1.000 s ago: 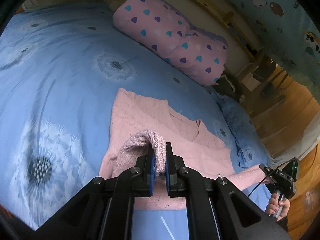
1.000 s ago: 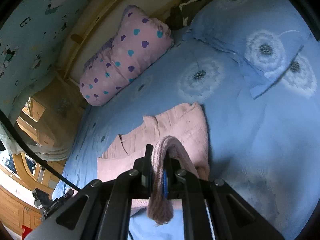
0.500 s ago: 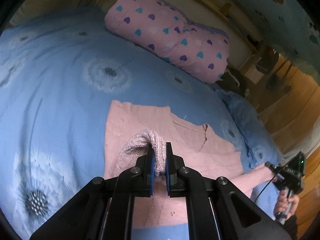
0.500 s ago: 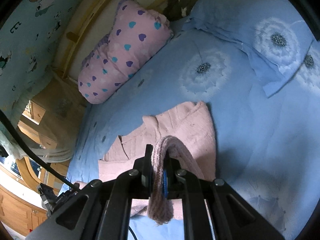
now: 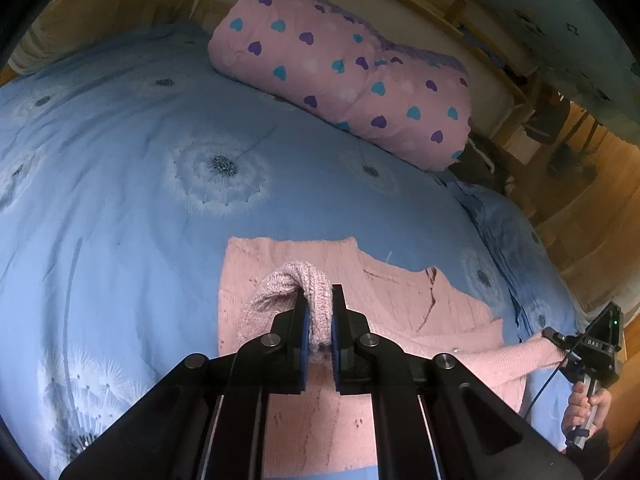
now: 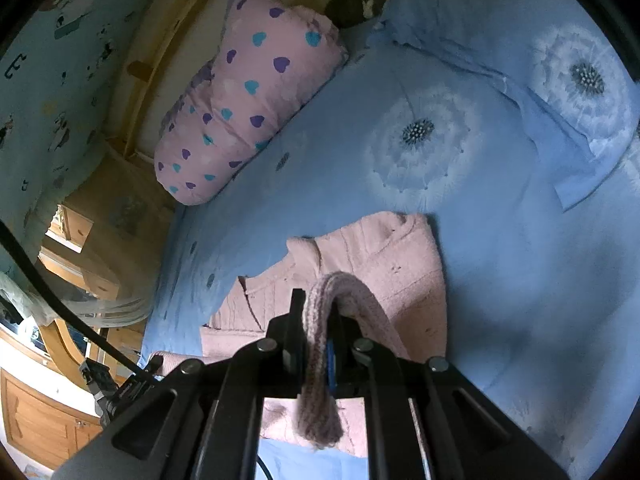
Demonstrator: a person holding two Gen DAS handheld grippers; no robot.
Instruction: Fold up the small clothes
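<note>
A small pink knitted sweater (image 5: 400,300) lies flat on the blue bed cover (image 5: 140,220); it also shows in the right wrist view (image 6: 400,264). My left gripper (image 5: 319,320) is shut on one pink sleeve cuff (image 5: 288,284) and holds it above the sweater's body. My right gripper (image 6: 316,320) is shut on the other sleeve cuff (image 6: 324,360), which hangs down between the fingers. In the left wrist view the right gripper (image 5: 588,344) shows at the far right, with its sleeve (image 5: 508,360) stretched out sideways.
A pink pillow with coloured hearts (image 5: 344,76) lies at the head of the bed, also in the right wrist view (image 6: 248,92). A blue pillow (image 6: 560,60) lies beside it. Wooden bed frame (image 5: 480,16), wooden floor and furniture (image 5: 592,184) lie beyond the bed's edge.
Both grippers, still holding the sleeve cuffs, have moved forward over the sweater toward the pillow. The sweater's body now lies more squarely below the left gripper.
</note>
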